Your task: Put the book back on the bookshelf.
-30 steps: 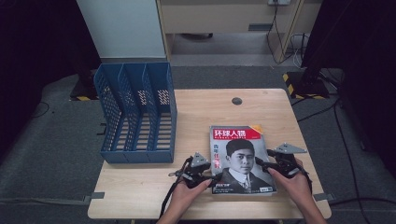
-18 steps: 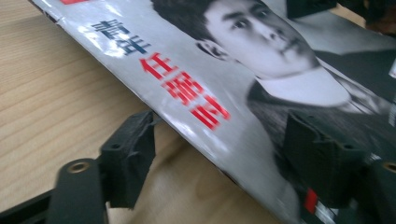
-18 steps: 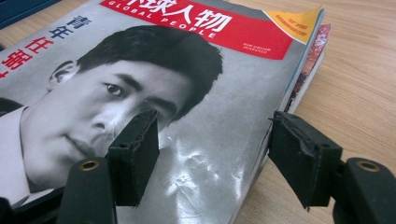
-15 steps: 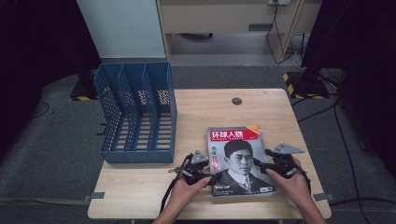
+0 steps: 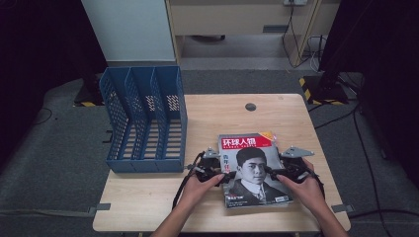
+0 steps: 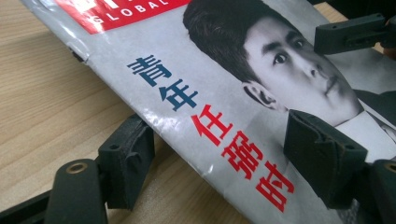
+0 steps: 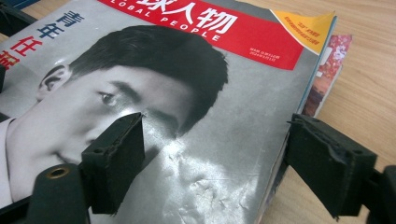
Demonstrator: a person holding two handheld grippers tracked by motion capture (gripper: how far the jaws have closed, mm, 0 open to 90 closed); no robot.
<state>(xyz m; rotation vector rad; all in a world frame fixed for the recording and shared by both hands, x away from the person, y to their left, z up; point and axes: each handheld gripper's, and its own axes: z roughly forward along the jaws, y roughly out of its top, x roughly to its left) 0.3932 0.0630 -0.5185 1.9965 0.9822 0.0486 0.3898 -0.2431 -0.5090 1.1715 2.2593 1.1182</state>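
- Two grippers straddle the stack of glossy magazines (image 5: 254, 168) at lower centre of the high view: left gripper (image 5: 222, 176) on its left edge, right gripper (image 5: 273, 174) on its right, both having just opened, pads clear.
- Seat each lower pad under the whole stack before squeezing.
- Aim then for the blue slotted plastic file rack (image 5: 143, 121), upper left.

Blue three-slot file rack (image 5: 144, 118) sits on the left part of the wooden table (image 5: 276, 111), slots facing up. There's a small dark round thing (image 5: 250, 106) near the far edge.
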